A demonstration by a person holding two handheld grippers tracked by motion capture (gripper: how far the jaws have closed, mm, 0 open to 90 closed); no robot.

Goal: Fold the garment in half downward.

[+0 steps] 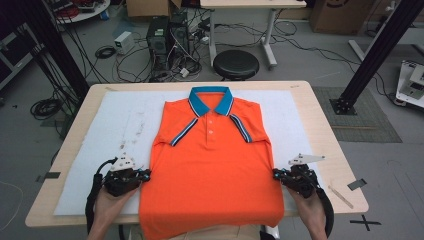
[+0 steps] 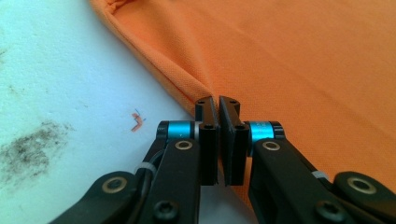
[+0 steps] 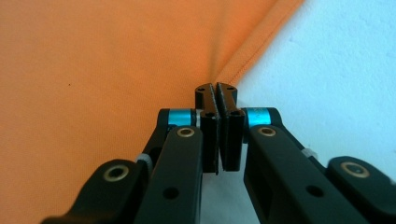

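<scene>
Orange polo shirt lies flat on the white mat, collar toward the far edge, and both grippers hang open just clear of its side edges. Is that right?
Not quite: the grippers are not open and clear. Both gripper views show the jaws closed on the side edges of the shirt, the left gripper pinching one edge and the right gripper the other. The rest holds: in the high view the shirt lies flat on the white mat, collar toward the far edge.

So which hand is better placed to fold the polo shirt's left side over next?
Left: its tongs are shut on the orange polo shirt at that side edge; the right tongs clamp the opposite edge.
</scene>
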